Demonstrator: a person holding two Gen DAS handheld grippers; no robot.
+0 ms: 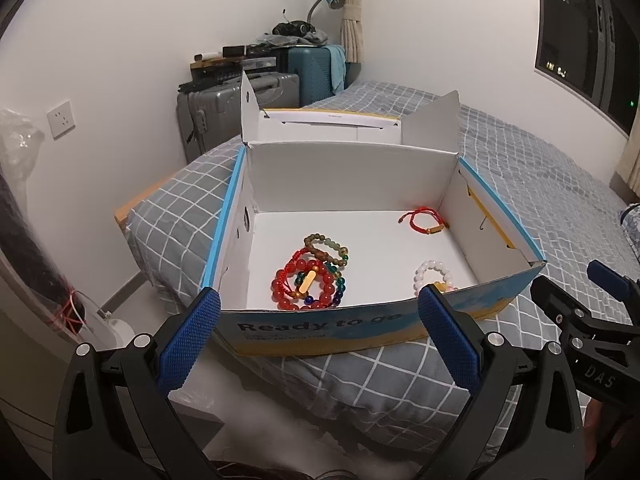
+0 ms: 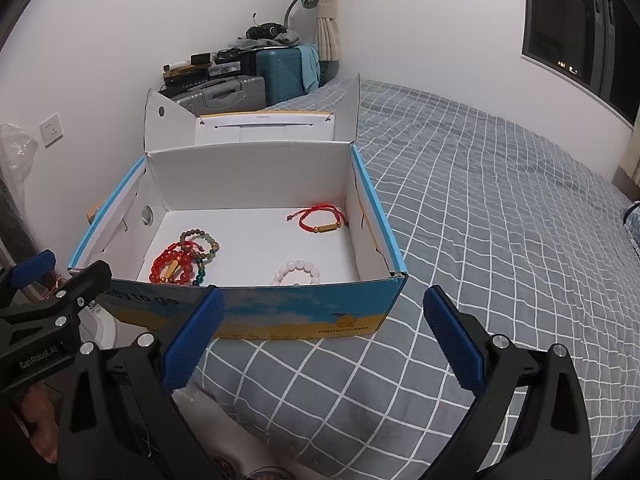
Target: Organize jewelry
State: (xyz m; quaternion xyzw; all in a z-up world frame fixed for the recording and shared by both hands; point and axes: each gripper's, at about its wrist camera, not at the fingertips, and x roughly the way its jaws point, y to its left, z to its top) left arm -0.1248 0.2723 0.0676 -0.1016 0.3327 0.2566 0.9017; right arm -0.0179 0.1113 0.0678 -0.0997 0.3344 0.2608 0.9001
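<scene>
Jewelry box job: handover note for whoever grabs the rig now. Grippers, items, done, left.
Left gripper: open, empty, short of the box's near wall.
Right gripper: open, empty, also outside the box.
Box: on the bed, lid flipped back.
Inside: red cord bracelet in the far right corner; white bead bracelet near the front wall; red bead bracelet, brown-green one and others heaped at left.
Done: all visible bracelets are in the box.
Left: probably untangling the heap; lid not yet shut.
</scene>
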